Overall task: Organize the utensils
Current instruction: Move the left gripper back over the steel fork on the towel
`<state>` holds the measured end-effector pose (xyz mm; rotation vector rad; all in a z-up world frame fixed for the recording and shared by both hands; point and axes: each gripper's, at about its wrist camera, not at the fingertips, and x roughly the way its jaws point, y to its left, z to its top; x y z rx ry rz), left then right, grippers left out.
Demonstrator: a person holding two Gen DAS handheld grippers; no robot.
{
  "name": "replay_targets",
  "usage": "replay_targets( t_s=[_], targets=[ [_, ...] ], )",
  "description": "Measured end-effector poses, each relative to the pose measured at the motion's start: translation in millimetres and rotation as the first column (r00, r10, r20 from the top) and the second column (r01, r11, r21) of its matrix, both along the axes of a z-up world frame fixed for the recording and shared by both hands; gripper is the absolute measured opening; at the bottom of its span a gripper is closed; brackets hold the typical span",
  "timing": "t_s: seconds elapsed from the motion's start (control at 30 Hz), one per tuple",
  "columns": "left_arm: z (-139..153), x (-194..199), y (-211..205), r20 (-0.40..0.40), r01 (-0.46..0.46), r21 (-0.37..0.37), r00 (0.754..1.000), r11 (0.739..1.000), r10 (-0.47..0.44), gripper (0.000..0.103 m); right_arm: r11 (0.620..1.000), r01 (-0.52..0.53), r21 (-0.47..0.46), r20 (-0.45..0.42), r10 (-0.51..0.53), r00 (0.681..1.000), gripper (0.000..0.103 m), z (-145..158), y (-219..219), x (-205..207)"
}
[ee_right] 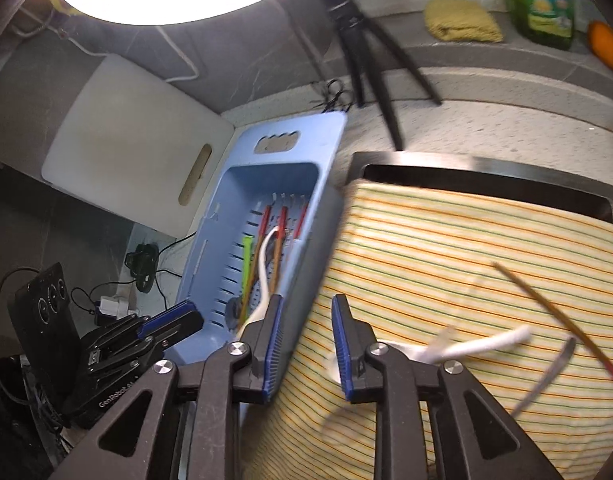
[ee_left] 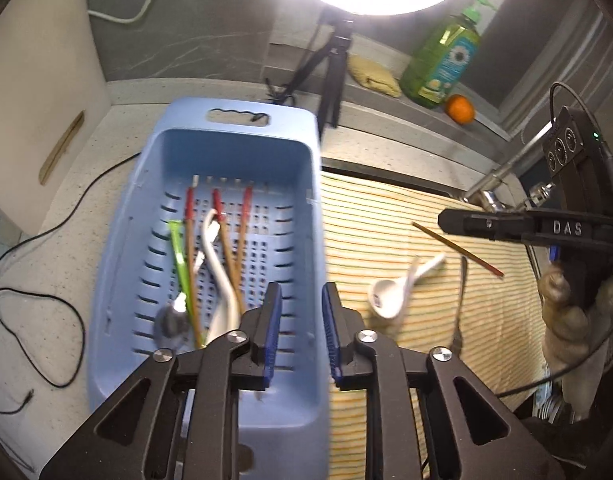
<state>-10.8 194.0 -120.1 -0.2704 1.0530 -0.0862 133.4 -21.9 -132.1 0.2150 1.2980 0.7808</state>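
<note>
Both grippers hovering empty, fingers apart.
Left gripper (ee_left: 302, 328) is hanging over the blue basket (ee_left: 154, 184); right gripper (ee_right: 306, 344) is hanging above the striped cloth (ee_right: 446, 240).

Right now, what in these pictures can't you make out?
- White spoon on the striped cloth: motion-smeared in the right wrist view, bowl behind the right tool.
- Near end of the blue basket: hidden by the left tool.
- Bottle: top cropped.
</note>
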Motion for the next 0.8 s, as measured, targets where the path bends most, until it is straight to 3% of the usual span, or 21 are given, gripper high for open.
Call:
replay_targets(
  t_s=[0.17,0.4,0.63,0.8],
  targets=[
    [-1,-10,-39,0.003,0.041,-0.024,0.999,0.999,-0.041,0.024,0.997,0.071,0.007,-0.017,-0.071,0.997,0.034,2,-60,5],
    [-16,-24,-97,-0.025,0.094,-0.043,0.995,0.995,-0.095,0.029,0.992,0.124,-0.012,-0.082,-0.124,0.989,0.034,-19,-123,1],
    [-41,-29,-151,-0.075,0.169,-0.028,0.982,0.985,-0.171,0.029,0.991,0.134,-0.018,-0.189,-0.135,0.973,0.034,-53,-151,-7],
    [-55,-26,-173,-0.104,0.204,0.017,0.974,0.979,-0.201,0.029,0.992,0.121,-0.018,-0.219,-0.122,0.968,0.034,-69,-157,-13]
  ],
)
